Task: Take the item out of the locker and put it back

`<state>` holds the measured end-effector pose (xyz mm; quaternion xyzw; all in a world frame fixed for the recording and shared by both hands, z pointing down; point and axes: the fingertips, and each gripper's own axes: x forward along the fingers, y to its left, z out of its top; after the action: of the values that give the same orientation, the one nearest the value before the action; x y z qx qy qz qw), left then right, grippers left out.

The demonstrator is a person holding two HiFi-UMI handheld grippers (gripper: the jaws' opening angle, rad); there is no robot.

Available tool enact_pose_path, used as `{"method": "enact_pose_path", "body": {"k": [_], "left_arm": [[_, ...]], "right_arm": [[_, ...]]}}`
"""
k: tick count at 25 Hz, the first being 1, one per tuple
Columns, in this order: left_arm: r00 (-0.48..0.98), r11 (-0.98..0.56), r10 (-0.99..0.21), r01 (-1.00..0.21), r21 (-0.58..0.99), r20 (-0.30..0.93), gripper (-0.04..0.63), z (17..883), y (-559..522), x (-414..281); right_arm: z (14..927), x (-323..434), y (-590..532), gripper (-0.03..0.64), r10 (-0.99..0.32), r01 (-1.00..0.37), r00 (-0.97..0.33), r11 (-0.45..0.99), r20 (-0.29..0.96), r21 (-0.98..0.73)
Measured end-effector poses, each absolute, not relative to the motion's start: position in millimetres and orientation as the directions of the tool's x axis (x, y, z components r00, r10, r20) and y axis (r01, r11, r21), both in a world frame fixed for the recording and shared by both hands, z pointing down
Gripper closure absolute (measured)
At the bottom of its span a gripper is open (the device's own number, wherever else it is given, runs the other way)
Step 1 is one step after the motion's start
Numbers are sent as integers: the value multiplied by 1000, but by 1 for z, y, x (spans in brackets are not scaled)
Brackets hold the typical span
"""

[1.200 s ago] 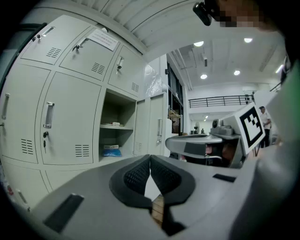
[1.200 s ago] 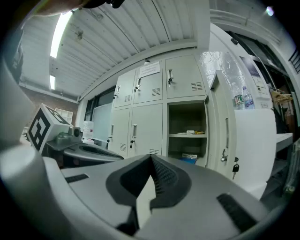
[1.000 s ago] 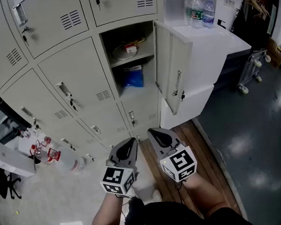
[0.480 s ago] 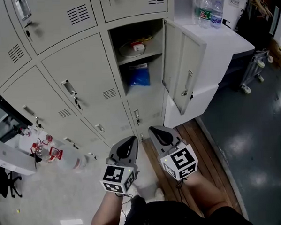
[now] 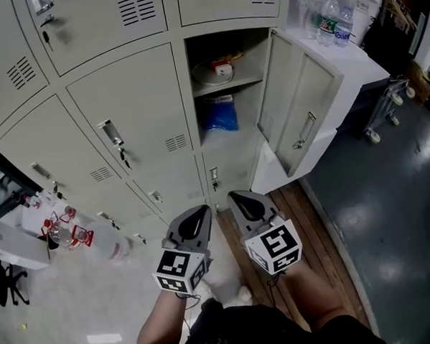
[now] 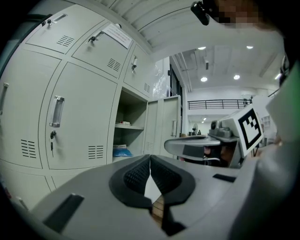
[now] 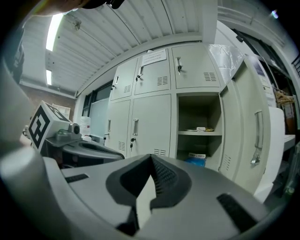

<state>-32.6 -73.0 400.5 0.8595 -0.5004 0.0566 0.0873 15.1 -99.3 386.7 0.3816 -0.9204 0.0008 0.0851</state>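
Observation:
A grey locker compartment stands with its door swung out to the right. On its lower shelf lies a blue packet; the upper shelf holds a white plate with a small red and white item. My left gripper and right gripper hang side by side low in front of the lockers, well short of the open compartment. Both are shut with nothing between the jaws.
Closed locker doors fill the wall to the left. Water bottles stand on a white cabinet behind the open door. Red-capped bottles and a white box sit on the floor at left. A wooden platform lies underfoot.
The view has shifted so the open locker sits farther right and higher. Both grippers keep their places, shut, side by side.

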Motion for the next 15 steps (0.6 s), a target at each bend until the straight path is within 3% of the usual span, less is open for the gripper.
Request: {"method": "enact_pose_path", "body": {"k": [15], "left_arm": [[575,-561,-802,-818,126,160,589,405,-101,-98]], "right_arm": [[385,-50,-130,617,-758,-754,-625,648,187,106]]}}
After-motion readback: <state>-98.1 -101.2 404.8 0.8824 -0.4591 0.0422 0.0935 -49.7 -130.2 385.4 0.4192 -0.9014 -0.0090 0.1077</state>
